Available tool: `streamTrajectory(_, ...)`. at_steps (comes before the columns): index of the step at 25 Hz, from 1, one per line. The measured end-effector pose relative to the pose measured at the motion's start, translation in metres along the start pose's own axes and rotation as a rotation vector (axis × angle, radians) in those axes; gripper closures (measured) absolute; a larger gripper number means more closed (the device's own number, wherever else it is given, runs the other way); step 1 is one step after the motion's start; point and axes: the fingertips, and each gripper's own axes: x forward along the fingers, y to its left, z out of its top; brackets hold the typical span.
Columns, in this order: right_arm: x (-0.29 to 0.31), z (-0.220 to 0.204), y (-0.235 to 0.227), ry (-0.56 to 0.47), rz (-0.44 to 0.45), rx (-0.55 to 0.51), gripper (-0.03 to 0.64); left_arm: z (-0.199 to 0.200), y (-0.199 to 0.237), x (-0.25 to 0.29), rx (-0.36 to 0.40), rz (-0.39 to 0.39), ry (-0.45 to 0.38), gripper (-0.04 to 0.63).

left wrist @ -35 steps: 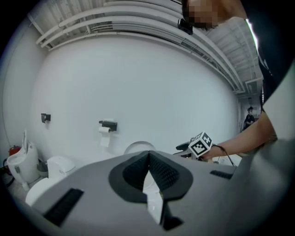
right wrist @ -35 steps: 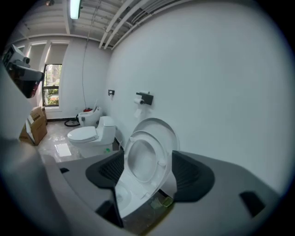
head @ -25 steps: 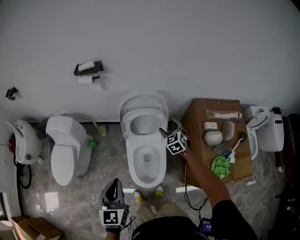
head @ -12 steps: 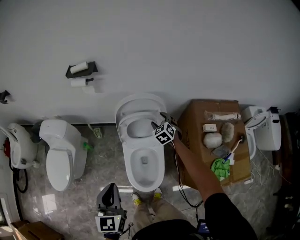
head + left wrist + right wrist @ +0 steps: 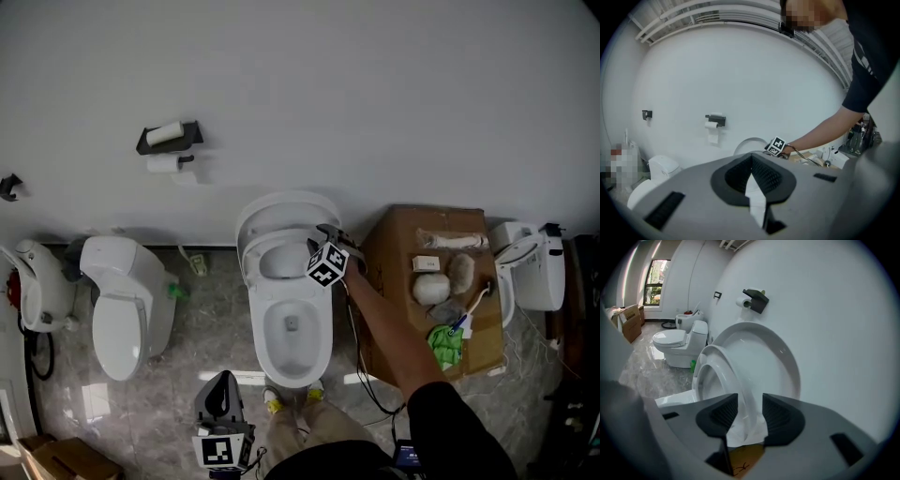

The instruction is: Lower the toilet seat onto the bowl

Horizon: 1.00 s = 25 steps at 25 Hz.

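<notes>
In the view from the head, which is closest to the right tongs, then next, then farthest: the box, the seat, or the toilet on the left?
1. Seat: in the middle, between the right tongs, which have just been closing.
2. Box: just to the right.
3. Left toilet: far off at the left.
</notes>
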Motion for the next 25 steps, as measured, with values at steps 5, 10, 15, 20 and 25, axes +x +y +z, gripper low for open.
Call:
streamTrajectory(5,0.01,0.0,0.002,0.03,0.02,-0.102,0.556,0.0,0.0,0.001,0.003,0.004,0.006,0.591)
streamTrajectory(10,0.01,-0.001,0.004,0.067,0.038,-0.23,0.572,-0.003,0.0,0.003,-0.007,0.002,0.01,0.591)
streamTrajectory(15,0.01,-0.002,0.004,0.071,0.042,-0.227,0.572,-0.005,-0.012,0.006,-0.014,-0.018,0.019,0.591)
streamTrajectory(20,0.011,0.001,0.006,0.084,0.057,-0.236,0.572,-0.007,-0.014,0.006,-0.018,-0.023,0.02,0.591)
streamTrajectory(25,0.01,-0.003,0.007,0.095,0.041,-0.233,0.572,-0.005,-0.014,0.004,-0.006,-0.027,0.017,0.591)
